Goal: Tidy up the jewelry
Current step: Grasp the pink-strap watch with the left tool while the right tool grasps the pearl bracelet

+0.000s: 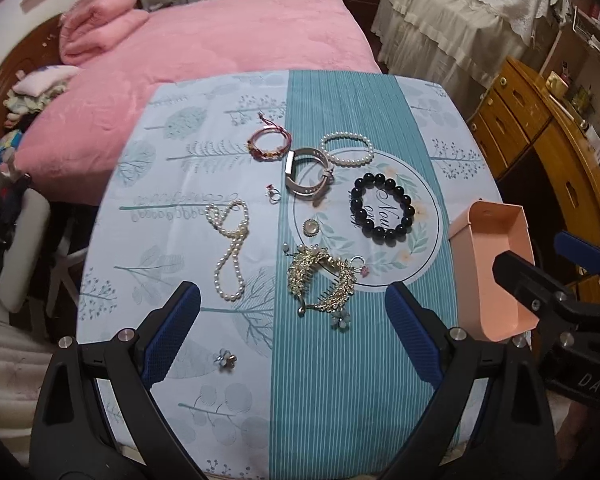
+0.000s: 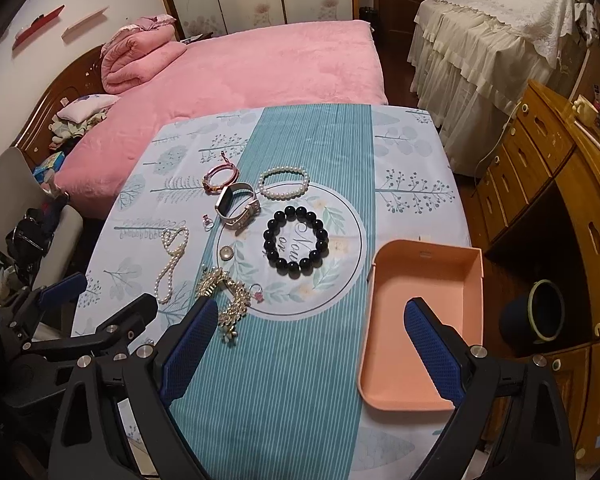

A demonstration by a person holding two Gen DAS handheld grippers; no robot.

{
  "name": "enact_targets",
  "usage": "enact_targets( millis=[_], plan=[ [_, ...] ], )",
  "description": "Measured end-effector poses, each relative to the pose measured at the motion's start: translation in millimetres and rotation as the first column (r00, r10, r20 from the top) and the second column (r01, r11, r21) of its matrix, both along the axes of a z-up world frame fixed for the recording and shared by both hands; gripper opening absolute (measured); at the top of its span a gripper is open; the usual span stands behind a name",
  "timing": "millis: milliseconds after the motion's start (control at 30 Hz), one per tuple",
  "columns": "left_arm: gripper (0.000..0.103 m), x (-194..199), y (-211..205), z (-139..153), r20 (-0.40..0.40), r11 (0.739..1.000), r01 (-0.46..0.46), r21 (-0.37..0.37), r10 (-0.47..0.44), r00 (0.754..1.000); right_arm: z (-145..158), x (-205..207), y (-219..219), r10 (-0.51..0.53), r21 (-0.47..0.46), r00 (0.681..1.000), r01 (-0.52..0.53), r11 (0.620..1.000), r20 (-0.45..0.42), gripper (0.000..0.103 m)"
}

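Jewelry lies spread on a table with a blue-green cloth (image 1: 340,380). A black bead bracelet (image 1: 382,209) (image 2: 296,242), a pearl bracelet (image 1: 347,148) (image 2: 284,183), a watch (image 1: 306,174) (image 2: 238,205), a red cord bracelet (image 1: 269,145), a pearl necklace (image 1: 231,249) (image 2: 171,261), a gold hair comb (image 1: 322,280) (image 2: 226,296), a round brooch (image 1: 311,227) and a small flower piece (image 1: 226,359) are there. An empty pink tray (image 2: 422,326) (image 1: 496,272) sits at the right edge. My left gripper (image 1: 292,332) is open above the near table, just before the comb. My right gripper (image 2: 306,344) is open, its right finger over the tray.
A pink bed (image 1: 220,48) lies behind the table. A wooden drawer unit (image 2: 548,184) stands to the right, a cloth-covered stand (image 2: 492,28) at the back right. A chair (image 1: 24,248) is to the left. A small ring (image 1: 273,196) lies near the watch.
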State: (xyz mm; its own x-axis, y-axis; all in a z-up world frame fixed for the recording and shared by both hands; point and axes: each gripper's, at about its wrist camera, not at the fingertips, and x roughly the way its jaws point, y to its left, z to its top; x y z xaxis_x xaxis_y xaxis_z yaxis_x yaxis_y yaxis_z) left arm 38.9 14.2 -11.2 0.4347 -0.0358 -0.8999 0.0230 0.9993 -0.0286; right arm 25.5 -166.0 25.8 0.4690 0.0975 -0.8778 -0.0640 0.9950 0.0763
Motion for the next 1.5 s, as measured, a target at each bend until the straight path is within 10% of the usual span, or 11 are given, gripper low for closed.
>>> enact_targets(
  millis=[433, 900, 1500],
  plan=[
    [0.091, 83, 36, -28, -0.065, 0.999, -0.011, -0.037, 0.008, 0.998, -10, 74, 7, 0.027, -0.005, 1.000, -0.028, 1.000, -0.016, 0.094],
    [0.066, 186, 37, -97, -0.182, 0.996, 0.012, -0.086, -0.028, 0.983, -69, 208, 14, 0.025, -0.015, 0.996, -0.026, 1.000, -0.083, 0.069],
    [0.052, 183, 35, -135, -0.317, 0.953, -0.184, -0.242, 0.101, 0.943, -182, 295, 40, 0.046, -0.031, 0.984, -0.052, 0.998, -0.172, 0.040]
  ],
)
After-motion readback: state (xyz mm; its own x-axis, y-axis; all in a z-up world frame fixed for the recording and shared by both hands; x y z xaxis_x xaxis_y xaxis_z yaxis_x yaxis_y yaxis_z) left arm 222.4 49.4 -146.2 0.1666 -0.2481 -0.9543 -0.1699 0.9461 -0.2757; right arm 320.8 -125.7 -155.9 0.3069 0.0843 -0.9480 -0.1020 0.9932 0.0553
